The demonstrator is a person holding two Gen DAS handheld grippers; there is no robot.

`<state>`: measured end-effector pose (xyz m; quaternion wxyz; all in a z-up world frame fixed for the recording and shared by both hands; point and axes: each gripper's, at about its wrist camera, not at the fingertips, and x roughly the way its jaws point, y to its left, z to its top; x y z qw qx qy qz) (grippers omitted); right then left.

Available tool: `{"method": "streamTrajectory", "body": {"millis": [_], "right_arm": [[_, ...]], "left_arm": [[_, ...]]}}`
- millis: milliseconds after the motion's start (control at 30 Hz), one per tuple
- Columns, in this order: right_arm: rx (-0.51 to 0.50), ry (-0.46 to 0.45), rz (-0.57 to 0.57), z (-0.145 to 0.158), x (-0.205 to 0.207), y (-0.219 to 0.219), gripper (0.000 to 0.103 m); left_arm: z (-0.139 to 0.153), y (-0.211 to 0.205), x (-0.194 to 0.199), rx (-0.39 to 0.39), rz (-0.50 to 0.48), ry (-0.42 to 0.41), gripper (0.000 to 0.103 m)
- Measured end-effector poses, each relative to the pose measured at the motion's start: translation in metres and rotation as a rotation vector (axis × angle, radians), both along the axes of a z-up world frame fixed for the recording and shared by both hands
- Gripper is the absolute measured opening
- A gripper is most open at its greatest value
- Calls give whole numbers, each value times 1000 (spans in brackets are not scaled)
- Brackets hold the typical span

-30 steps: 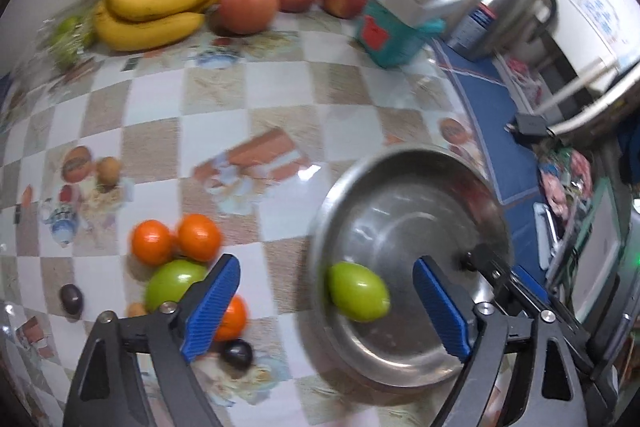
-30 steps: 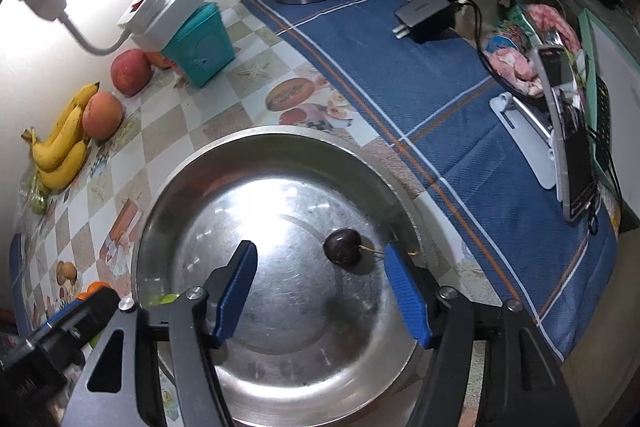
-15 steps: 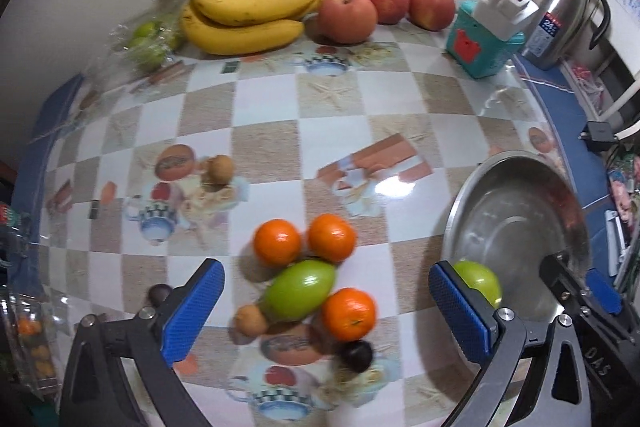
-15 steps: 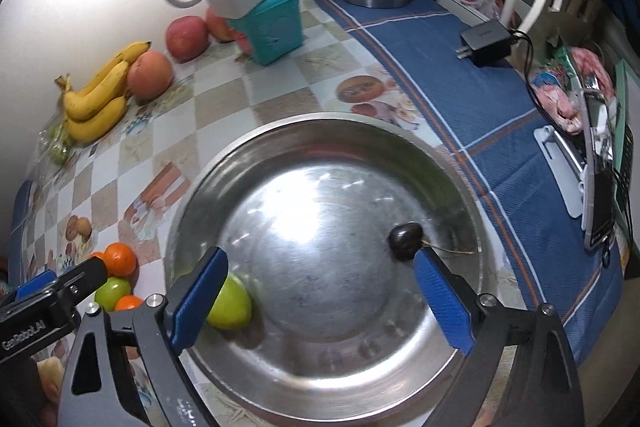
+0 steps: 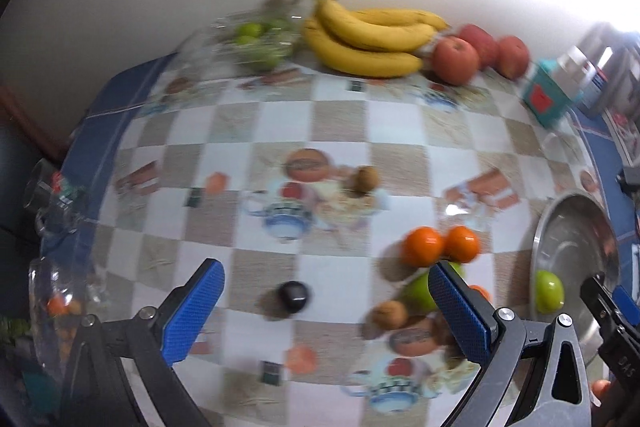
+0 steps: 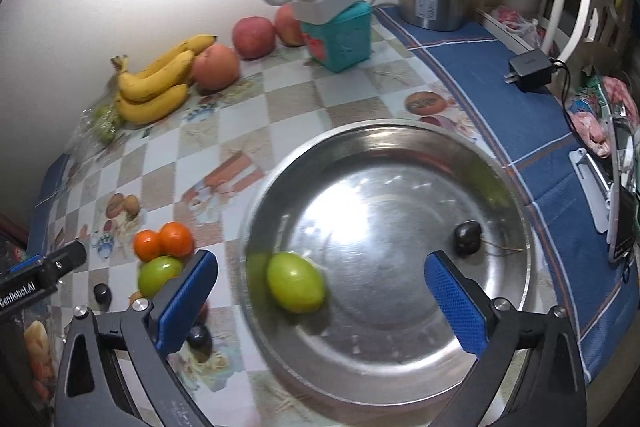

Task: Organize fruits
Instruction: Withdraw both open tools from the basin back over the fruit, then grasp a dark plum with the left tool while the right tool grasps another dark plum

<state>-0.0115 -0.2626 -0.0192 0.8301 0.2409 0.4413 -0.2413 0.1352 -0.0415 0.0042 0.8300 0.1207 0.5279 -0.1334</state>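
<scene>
Right wrist view: both claws wide apart, empty; green fruit inside steel bowl.

Both grippers point steeply down over the table, jaws spread wide and empty. The left gripper hangs at the left, its blue pads far apart. The right gripper, its jaws having just been opening, hovers at the right with nothing between its blue pads.
</scene>
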Motion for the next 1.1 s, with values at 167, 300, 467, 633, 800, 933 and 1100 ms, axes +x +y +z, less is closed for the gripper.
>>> {"method": "streamTrajectory", "body": {"millis": [167,300,467,633,800,933,1100], "right_arm": [[26,-13,32,4,8,18,103],[35,-30,62,10,15,36,103],[50,-59,112,17,25,62,103],[63,-52,166,17,37,89,103],[94,-66,212,16,45,108,103],[85,-39,251,10,53,122,103],[78,20,257,-3,58,127,103]], "left_arm": [[2,37,6,28,54,-16,103],[2,64,9,30,86,-18,103],[0,87,12,30,114,-10,103],[-1,106,15,32,141,-8,103],[-2,119,19,25,162,-7,103],[-8,117,21,18,151,17,103],[-25,105,23,6,131,89,103]]}}
